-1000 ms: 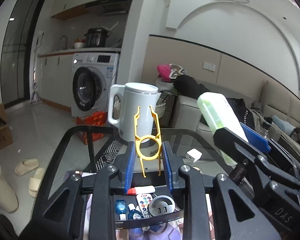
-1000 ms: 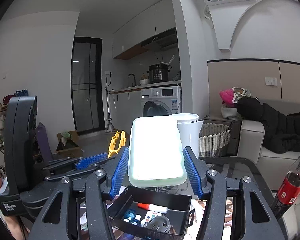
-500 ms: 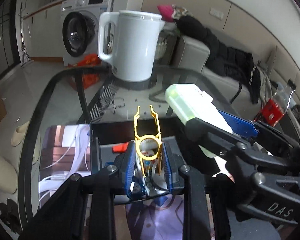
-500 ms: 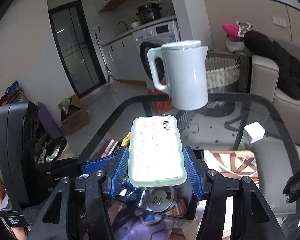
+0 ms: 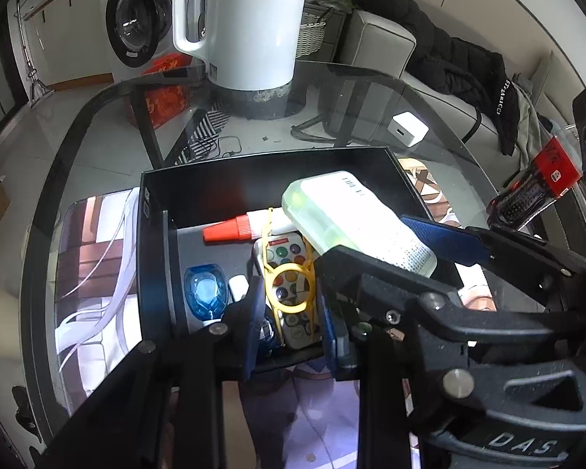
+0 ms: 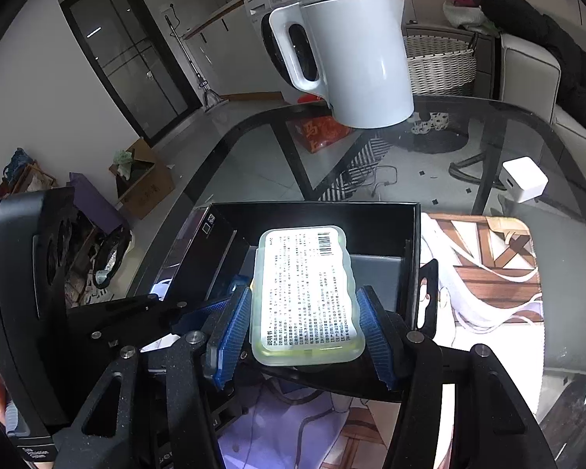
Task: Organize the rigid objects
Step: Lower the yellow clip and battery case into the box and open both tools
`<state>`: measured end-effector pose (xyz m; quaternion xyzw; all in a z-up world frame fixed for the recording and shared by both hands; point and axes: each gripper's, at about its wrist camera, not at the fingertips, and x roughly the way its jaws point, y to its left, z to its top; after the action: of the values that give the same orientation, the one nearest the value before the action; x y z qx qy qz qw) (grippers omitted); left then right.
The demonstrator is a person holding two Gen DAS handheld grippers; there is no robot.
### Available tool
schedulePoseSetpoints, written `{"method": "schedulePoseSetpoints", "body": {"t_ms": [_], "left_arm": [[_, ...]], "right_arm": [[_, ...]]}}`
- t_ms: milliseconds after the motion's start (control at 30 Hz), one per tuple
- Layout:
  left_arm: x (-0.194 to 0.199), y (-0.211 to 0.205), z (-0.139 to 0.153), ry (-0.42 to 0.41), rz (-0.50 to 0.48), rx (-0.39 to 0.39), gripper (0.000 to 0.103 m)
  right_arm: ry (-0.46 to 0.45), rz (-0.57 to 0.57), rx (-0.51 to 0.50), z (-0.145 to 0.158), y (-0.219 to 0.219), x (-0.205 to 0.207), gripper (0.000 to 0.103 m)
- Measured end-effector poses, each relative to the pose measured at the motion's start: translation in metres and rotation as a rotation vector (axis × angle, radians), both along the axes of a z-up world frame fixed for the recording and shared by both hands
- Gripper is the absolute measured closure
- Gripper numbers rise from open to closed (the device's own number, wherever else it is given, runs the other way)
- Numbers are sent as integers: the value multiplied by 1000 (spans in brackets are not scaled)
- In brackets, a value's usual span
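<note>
1. The left gripper (image 5: 289,305) has its fingers narrowed on a yellow plastic clip (image 5: 290,285), low in the frame's centre.
2. The right gripper (image 6: 304,336) clamps a pale green case (image 6: 306,293) by its long sides.
3. Both hang over the black box (image 5: 254,172), above a remote (image 5: 289,258), a red-capped tube (image 5: 230,230) and a blue dispenser (image 5: 205,291).
4. A white kettle (image 5: 250,23) stands at the top on the glass surface (image 5: 332,90).
</note>
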<state>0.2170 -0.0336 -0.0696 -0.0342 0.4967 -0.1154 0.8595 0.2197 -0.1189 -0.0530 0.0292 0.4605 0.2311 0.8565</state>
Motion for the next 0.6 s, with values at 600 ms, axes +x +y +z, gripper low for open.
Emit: {"method": "schedulePoseSetpoints", "body": {"t_ms": [600], "left_arm": [[-2, 7, -3, 8, 4, 20, 55]], "right_arm": [[42, 7, 7, -5, 0, 0, 41]]}}
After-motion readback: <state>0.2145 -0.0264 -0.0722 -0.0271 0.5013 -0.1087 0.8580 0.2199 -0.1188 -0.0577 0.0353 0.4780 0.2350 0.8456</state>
